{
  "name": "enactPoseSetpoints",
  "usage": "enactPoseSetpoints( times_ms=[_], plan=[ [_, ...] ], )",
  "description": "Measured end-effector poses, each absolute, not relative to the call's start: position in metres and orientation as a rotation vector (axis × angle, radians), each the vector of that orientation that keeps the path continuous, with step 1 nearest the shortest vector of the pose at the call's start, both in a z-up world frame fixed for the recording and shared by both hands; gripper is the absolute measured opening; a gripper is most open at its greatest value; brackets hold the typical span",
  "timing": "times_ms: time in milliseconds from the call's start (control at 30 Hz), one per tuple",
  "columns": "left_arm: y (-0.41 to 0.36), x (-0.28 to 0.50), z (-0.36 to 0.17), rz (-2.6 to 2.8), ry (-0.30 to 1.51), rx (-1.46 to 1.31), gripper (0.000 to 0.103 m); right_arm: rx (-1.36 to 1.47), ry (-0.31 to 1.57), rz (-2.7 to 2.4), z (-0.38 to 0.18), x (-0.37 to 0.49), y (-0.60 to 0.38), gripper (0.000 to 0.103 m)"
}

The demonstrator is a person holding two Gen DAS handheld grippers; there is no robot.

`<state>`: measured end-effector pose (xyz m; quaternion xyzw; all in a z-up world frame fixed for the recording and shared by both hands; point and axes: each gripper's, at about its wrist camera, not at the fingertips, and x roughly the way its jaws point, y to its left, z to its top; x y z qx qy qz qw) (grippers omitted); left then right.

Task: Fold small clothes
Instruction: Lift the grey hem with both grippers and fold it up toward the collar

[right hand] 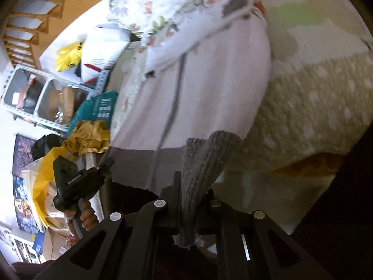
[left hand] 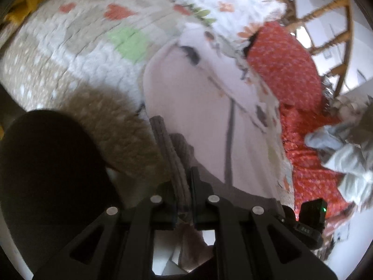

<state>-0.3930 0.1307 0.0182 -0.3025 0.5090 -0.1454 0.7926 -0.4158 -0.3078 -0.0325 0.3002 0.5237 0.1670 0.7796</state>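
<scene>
A small pale pink garment with a grey ribbed hem and cuffs and a dark centre seam lies stretched over a quilted blanket. My left gripper is shut on the garment's grey ribbed edge. My right gripper is shut on a grey ribbed cuff of the same garment. The left gripper and the hand holding it show at the left of the right wrist view. The right gripper's body shows low right in the left wrist view.
A floral white cloth lies past the garment. A red patterned fabric and a crumpled pale blue cloth lie to the right. A wooden rack stands behind. Shelves with clutter and yellow bags are at left.
</scene>
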Motion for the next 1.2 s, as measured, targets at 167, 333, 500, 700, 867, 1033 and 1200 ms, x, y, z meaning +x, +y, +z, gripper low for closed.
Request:
enactPoseSetpoints(
  times_ms=[167,333,500,700,867,1033,1200],
  plan=[
    [0.131,-0.371,0.026,-0.301,1.072,-0.663,0.008,0.633,1.093,0.361,-0.008,-0.4,-0.32,0.008],
    [0.117,-0.312,0.053,-0.303,1.004,-0.642,0.008,0.594,1.029,0.356,0.038,-0.361,-0.321,0.008],
    [0.096,-0.221,0.074,-0.285,0.95,-0.608,0.008,0.537,0.947,0.341,0.082,-0.297,-0.314,0.008],
    [0.066,-0.118,0.053,-0.225,0.98,-0.571,0.008,0.528,0.942,0.224,0.068,-0.2,-0.325,0.008],
    [0.054,-0.069,0.024,-0.202,1.041,-0.537,0.008,0.569,0.976,0.142,0.035,-0.143,-0.35,0.008],
    [0.052,-0.038,0.011,-0.202,1.06,-0.514,0.008,0.609,0.993,0.126,0.014,-0.107,-0.363,0.008],
    [0.059,-0.017,0.003,-0.198,1.079,-0.567,0.015,0.689,1.013,0.106,-0.002,-0.076,-0.371,0.012]
  ],
)
